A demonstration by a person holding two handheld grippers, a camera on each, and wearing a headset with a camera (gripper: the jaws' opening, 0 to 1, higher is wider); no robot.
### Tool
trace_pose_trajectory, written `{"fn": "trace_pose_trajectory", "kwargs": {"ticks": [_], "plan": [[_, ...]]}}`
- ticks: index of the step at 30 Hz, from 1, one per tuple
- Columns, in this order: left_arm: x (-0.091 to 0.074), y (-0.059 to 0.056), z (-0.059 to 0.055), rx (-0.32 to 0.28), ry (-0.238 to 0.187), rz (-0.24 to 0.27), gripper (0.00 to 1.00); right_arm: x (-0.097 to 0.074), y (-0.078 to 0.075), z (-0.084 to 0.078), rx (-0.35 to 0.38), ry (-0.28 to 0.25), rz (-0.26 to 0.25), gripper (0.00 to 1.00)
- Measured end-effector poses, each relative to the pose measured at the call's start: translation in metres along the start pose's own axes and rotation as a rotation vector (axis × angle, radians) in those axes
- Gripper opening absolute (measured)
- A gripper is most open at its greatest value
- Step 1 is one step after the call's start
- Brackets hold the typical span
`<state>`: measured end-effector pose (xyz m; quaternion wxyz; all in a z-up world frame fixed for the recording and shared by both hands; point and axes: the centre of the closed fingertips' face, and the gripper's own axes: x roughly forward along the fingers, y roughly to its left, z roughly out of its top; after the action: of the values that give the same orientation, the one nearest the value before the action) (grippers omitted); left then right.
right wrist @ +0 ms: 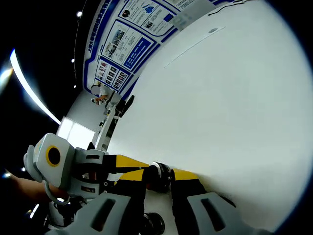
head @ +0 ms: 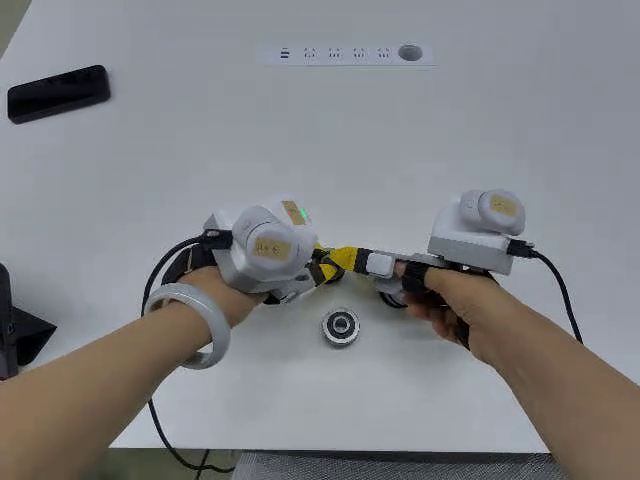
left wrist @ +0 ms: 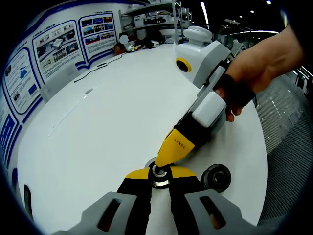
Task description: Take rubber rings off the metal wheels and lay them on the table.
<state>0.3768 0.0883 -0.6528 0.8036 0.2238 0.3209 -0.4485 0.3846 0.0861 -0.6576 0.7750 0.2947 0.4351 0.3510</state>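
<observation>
A small metal wheel (left wrist: 159,176) with a black rubber ring sits between the yellow tips of my left gripper (left wrist: 159,172), which is shut on it. My right gripper (right wrist: 159,177) comes from the opposite side, and its jaws close on the dark ring (right wrist: 160,176) of the same wheel. In the head view the left gripper (head: 322,270) and the right gripper (head: 342,260) meet tip to tip just above the table. A second ringed wheel (head: 341,326) lies flat on the table in front of them, and the same wheel (left wrist: 216,177) lies beside my left jaws.
A white power strip (head: 345,53) lies at the far side of the white table (head: 480,130), and a black phone (head: 58,92) at the far left. A black object (head: 12,335) stands at the left edge. Black cables (head: 155,280) trail from both grippers toward the near edge.
</observation>
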Motion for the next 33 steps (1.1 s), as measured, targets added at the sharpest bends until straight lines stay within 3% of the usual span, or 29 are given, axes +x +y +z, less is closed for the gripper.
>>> {"fn": "trace_pose_trajectory", "kwargs": {"ticks": [8, 15, 22, 29, 33], "plan": [[0.0, 0.001, 0.0, -0.001, -0.003, 0.001, 0.14, 0.001, 0.004, -0.001, 0.028, 0.003, 0.024, 0.23], [0.0, 0.0, 0.0, -0.001, -0.004, 0.002, 0.14, -0.009, 0.01, -0.006, 0.05, 0.025, 0.053, 0.21], [-0.001, 0.0, 0.0, -0.001, -0.003, 0.003, 0.14, -0.012, 0.011, -0.003, 0.023, 0.014, 0.052, 0.23], [-0.001, 0.0, 0.0, -0.001, -0.002, 0.004, 0.14, -0.011, 0.01, 0.0, 0.023, 0.007, 0.057, 0.17], [-0.001, 0.0, 0.0, -0.001, -0.001, 0.005, 0.14, -0.007, 0.005, -0.001, 0.012, 0.012, 0.038, 0.22]]}}
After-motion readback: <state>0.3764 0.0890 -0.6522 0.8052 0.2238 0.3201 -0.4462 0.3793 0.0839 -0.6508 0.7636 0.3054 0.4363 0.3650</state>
